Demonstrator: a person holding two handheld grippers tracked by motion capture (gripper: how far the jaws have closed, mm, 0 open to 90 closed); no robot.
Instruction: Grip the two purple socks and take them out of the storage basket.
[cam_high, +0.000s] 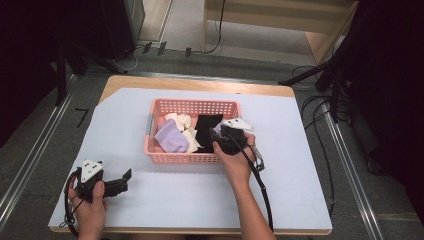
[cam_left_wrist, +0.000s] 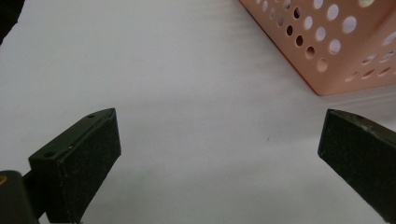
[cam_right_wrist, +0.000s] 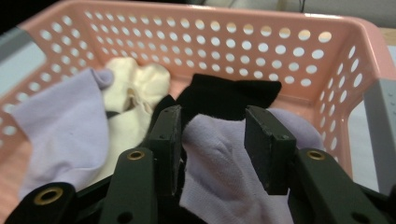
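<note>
Lavender sock (cam_right_wrist: 224, 158) lies in the pink basket (cam_right_wrist: 289, 70), bracketed by the right tongs (cam_right_wrist: 212, 140), not yet clenched; closing might snag the black sock (cam_right_wrist: 224, 95) beneath. Left tongs (cam_left_wrist: 219, 154) hang released over the bench (cam_left_wrist: 187, 70).

We see a counter (cam_high: 200, 83) with a pale wooden top, almost wholly covered by a white sheet (cam_high: 190, 195) that leaves bare wood along the far edge and at the far left corner. A pink perforated basket (cam_high: 192, 106) stands on the sheet, near the middle and toward the far side. The left hand-held gripper (cam_high: 120, 182) sits low over the near left corner; we cannot tell whether it touches the sheet.
</note>
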